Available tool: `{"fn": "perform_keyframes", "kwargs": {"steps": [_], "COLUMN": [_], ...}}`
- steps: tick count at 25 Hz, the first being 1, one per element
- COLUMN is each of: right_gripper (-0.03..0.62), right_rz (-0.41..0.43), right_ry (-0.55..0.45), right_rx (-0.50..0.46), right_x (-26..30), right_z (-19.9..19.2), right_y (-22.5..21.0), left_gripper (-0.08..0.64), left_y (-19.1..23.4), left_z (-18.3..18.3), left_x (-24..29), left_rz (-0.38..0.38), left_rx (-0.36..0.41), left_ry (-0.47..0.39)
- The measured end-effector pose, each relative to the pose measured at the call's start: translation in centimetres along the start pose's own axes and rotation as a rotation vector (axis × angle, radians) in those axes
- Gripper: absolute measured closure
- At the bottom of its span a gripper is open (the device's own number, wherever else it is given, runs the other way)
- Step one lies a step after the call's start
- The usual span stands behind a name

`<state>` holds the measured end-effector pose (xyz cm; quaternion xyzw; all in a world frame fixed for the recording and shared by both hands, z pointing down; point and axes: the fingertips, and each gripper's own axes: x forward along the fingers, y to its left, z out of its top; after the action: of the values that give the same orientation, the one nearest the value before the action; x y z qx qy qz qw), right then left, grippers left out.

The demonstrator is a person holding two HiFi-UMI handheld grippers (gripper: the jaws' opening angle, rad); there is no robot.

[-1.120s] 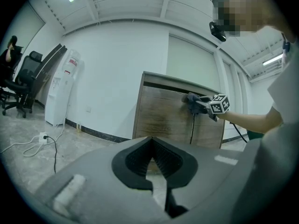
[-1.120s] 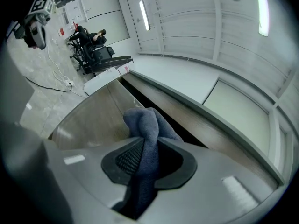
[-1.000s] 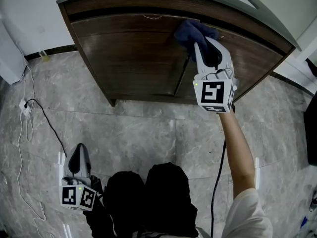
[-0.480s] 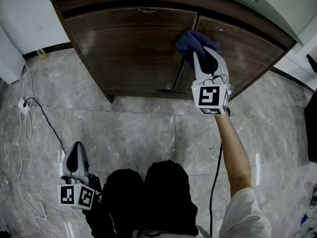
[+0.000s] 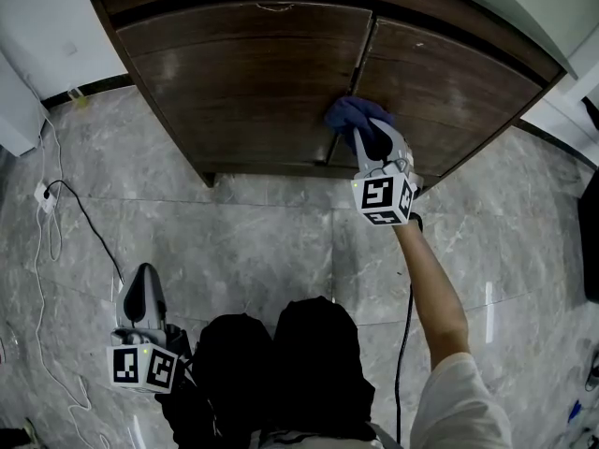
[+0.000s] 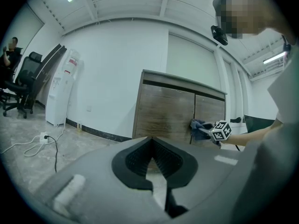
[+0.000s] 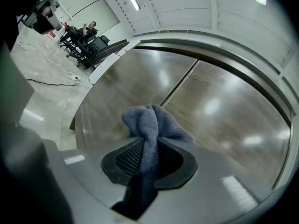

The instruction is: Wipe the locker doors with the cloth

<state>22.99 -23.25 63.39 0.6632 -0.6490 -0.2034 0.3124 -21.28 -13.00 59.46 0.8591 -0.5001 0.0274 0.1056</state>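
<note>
The locker (image 5: 243, 82) is a dark wooden cabinet with two doors that meet at a vertical seam (image 5: 363, 54). A blue cloth (image 5: 354, 115) is bunched against the lower part of that seam. My right gripper (image 5: 367, 137) is shut on the cloth (image 7: 152, 125), which sticks out past the pads onto the door. The left gripper view shows the cloth (image 6: 198, 125) and the right gripper's marker cube (image 6: 222, 130) from a distance. My left gripper (image 5: 142, 299) hangs low beside the person's leg, far from the locker, its jaws (image 6: 150, 146) shut with nothing held.
A white socket strip with a black cable (image 5: 47, 197) lies on the marble floor at the left. A white water dispenser (image 6: 60, 92) stands by the wall, with office chairs (image 6: 23, 87) and a person beyond it. A black cable (image 5: 404, 344) hangs along the right arm.
My right gripper has slid the cloth down the seam, from the top of the doors to their lower part. The left gripper has barely moved.
</note>
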Motion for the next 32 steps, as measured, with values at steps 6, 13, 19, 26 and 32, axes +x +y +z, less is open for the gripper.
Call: {"fn": "perform_keyframes", "kwargs": {"steps": [6,13,19,26,32], "right_gripper": [0.520,0.520,0.520,0.520,0.520], "right_rz": [0.050,0.147,0.208,0.219,0.209], "right_ry": [0.045,0.127,0.205,0.234,0.245], "right_rx": [0.011,-0.012,-0.014,-0.020,-0.022], "right_x": [0.5,1.1,1.2,0.8,0.4], "right_z": [-2.8,-6.4,-9.9,-11.5,-12.1], "right_y": [2.6,6.0,8.2,8.2,7.2], "left_gripper": [0.560,0.560,0.560,0.560,0.560], "left_y": [-0.1,-0.2,-0.5,-2.8,-5.9], "left_z": [0.0,0.0,0.1,-0.1,-0.4], "left_x": [0.1,0.1,0.3,1.2,2.7], "left_rz": [0.004,0.005,-0.001,-0.053,-0.130], "left_rx": [0.004,0.007,0.011,0.014,0.017], "left_ry": [0.003,0.004,0.006,0.013,0.019]}}
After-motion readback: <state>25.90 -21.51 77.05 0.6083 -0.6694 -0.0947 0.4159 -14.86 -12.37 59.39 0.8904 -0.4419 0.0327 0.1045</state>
